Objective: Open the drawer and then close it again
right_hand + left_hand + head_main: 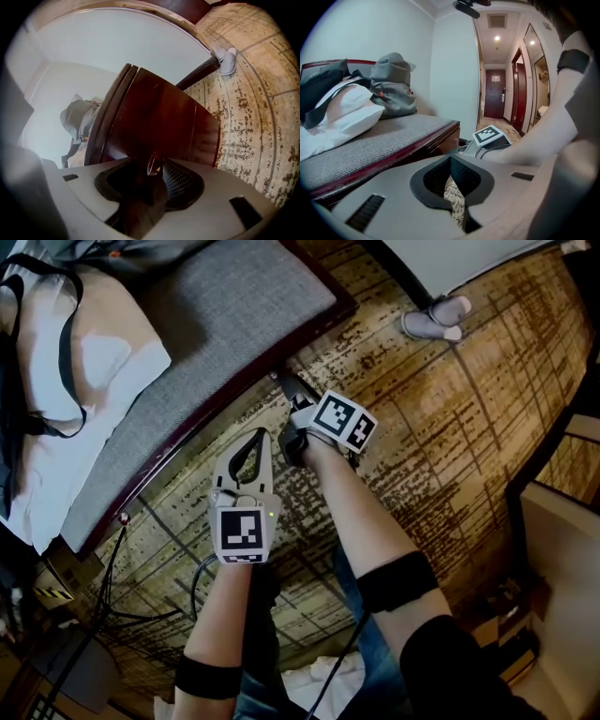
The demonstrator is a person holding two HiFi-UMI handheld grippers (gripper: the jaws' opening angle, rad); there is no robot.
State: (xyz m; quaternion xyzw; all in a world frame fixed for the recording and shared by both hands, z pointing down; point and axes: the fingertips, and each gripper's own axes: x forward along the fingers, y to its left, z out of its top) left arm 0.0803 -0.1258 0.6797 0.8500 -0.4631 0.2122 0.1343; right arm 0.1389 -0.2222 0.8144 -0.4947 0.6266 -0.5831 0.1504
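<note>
Patterned carpet covered the floor of a room with a low bench of dark red wood, topped by a grey cushion. The right gripper was held close up to the drawer, whose dark front filled the space straight ahead of it, under the bench's edge. Its jaws stood well apart, with the drawer's small metal handle in the gap between them, nearer the right-hand jaw. Neither jaw could be seen pressing on the handle, so the gripper held nothing. Whether the drawer was fully shut could not be told.

The left gripper hung over the carpet just behind and to the left of the right one, pointing toward the bench's side and apart from it. Its jaws were closed together on nothing, with only a sliver of carpet showing under them.

Ahead of the left gripper and to its left, a white pillow lay on the cushion, with a grey bag behind it against the wall. Far ahead on its right, a corridor ended in a dark door. Beyond the right gripper, to its right, a pair of grey slippers sat on the carpet by the wall. Behind the left gripper, black cables trailed across the floor.
</note>
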